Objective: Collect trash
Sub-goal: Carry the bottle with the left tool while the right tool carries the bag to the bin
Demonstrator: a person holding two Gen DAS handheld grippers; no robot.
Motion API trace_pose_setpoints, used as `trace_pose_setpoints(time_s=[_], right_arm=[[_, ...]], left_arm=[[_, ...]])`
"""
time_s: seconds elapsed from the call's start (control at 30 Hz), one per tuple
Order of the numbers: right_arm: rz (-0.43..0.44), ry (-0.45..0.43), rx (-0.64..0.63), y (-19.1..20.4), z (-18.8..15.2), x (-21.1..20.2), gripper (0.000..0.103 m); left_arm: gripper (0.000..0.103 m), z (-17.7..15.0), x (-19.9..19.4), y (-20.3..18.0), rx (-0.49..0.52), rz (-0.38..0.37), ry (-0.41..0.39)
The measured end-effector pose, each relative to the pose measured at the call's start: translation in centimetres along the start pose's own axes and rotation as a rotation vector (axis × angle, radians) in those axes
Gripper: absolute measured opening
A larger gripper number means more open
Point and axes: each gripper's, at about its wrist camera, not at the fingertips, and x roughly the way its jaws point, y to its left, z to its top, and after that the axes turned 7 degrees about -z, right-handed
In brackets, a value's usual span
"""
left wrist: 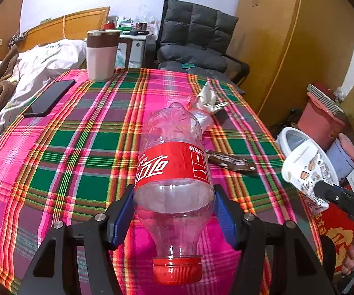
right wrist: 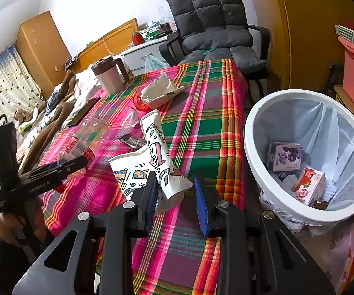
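Note:
My left gripper (left wrist: 173, 209) is shut on an empty clear cola bottle (left wrist: 174, 172) with a red label and red cap, cap toward the camera, just above the plaid table (left wrist: 66, 147). My right gripper (right wrist: 177, 194) is shut on a crushed white paper cup (right wrist: 157, 157) with coloured drawings, held above the table's right edge beside the white trash bin (right wrist: 250, 147). The bin holds several small cartons (right wrist: 285, 157). The cup and right gripper also show in the left wrist view (left wrist: 307, 169). The left gripper with the bottle shows in the right wrist view (right wrist: 73, 157).
On the table lie a crumpled white wrapper (left wrist: 207, 98), a dark wrapper (left wrist: 231, 163), a black phone (left wrist: 50, 97) and a lidded pitcher (left wrist: 102, 54). A grey padded chair (left wrist: 196, 36) stands behind. A bed with bedding (left wrist: 17, 73) is left. Pink containers (left wrist: 322, 120) stand right.

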Motion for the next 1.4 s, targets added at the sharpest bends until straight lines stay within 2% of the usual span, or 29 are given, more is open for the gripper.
trace_pose_setpoints(time_s=[0.23,0.6,1.07,1.4], right_arm=[[-0.020,-0.028,0.025,-1.2,0.2,-0.9,0.031],[-0.094,-0.079,0.097,-4.4,0.3,-3.1,0.031],[-0.237,-0.114,0.209,-9.4,-0.5,-5.1,0.031],[-0.312,-0.087,0.248,-12.0,-1.4,-4.8,0.031]], left_arm=[[0.062,0.4,-1.0,-2.5,0.040,-0.055,-0.018],[0.062,1.6,0.1,-8.4,0.130,-0.170,-0.008],[0.062,3.0,3.9,-16.4,0.249,-0.309,0.036],[0.062,2.8,7.4,-19.9,0.290,-0.353,0.096]])
